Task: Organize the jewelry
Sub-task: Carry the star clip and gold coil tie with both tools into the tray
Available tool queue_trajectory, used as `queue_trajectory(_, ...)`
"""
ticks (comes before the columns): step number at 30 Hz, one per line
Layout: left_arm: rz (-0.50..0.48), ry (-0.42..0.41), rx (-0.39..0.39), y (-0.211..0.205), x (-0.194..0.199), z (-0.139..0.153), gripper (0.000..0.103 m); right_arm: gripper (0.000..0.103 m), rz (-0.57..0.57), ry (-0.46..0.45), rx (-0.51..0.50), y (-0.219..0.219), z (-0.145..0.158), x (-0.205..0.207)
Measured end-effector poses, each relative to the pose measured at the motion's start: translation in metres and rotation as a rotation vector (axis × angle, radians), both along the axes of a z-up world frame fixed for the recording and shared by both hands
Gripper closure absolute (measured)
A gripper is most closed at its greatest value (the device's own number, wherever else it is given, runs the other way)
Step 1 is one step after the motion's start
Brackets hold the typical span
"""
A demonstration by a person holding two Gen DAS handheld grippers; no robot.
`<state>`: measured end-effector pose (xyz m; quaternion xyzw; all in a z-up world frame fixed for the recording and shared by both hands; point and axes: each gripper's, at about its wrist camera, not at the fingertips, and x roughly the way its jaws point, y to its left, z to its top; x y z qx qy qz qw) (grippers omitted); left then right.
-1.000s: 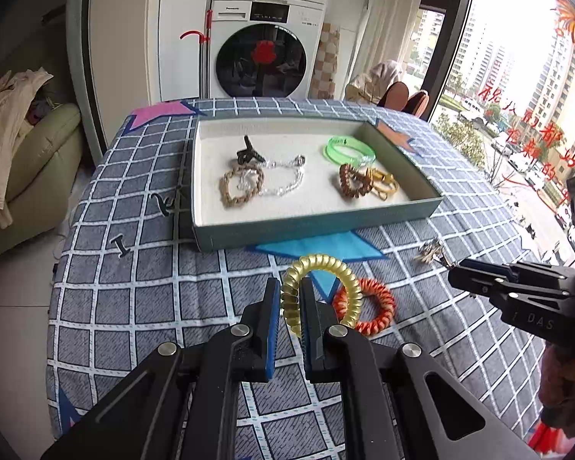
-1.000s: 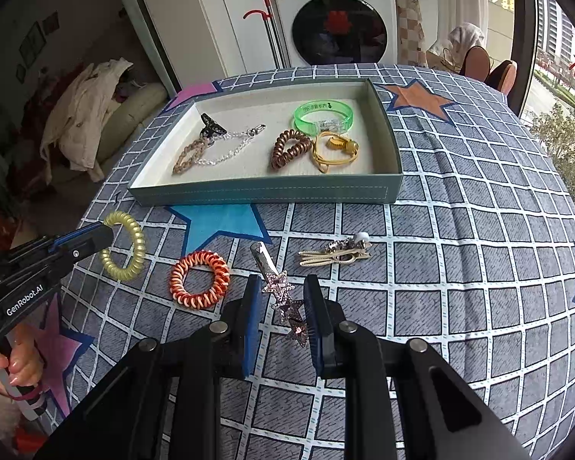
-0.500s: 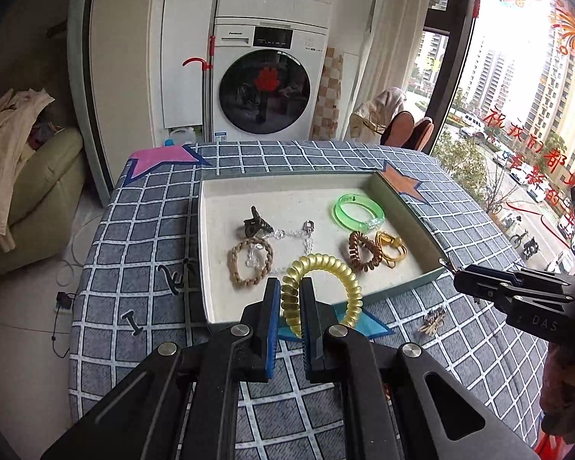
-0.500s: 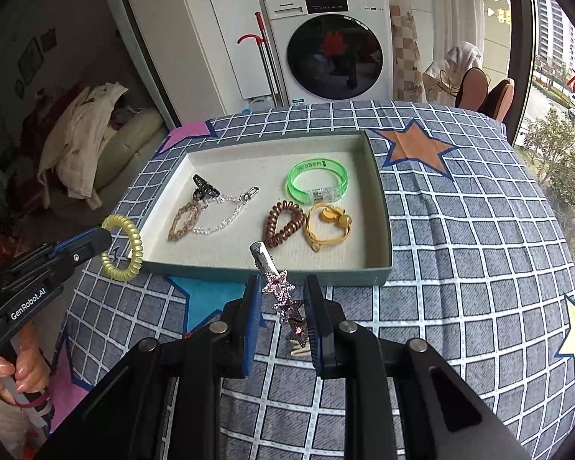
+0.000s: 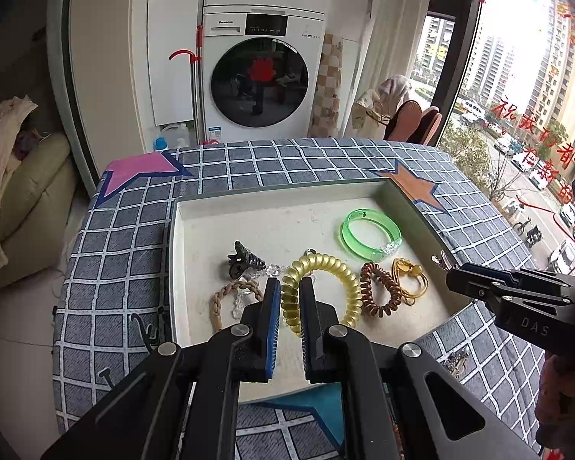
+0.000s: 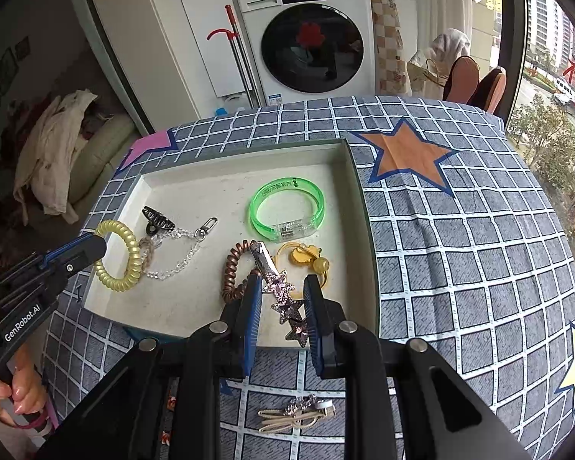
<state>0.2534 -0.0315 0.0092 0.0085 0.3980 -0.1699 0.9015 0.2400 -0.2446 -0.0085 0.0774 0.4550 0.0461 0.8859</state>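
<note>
Two grippers over one tray (image 5: pixel 180 260). Left gripper (image 5: pixel 287 306): jaws closed on a yellow spiral hair tie (image 5: pixel 326 291), held above the tray's middle. Right gripper (image 6: pixel 280 306): jaws narrowed around a star hair clip (image 6: pixel 283 299), pinched near the tray's front right. In the tray: green bangle (image 6: pixel 287 211), brown coil tie (image 5: pixel 379 291), black claw clip (image 6: pixel 157 220), silver chain (image 6: pixel 188 247). On the checked cloth (image 6: pixel 460 249) near the tray: beige clip (image 6: pixel 295 414).
</note>
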Motion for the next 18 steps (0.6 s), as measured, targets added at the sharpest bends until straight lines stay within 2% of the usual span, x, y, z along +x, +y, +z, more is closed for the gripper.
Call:
queue_trajectory(14, 0.026, 0.082, 0.083, -0.015, 0.036, -0.040, 0.073, 0.079, -0.038, 0.050, 0.010, 0.001, -0.033, 0.039)
queue_trajectory(18, 0.020, 0.076, 0.120, -0.018, 0.037, -0.046, 0.073, 0.079, -0.052, 0.050, 0.015, 0.001, -0.039, 0.046)
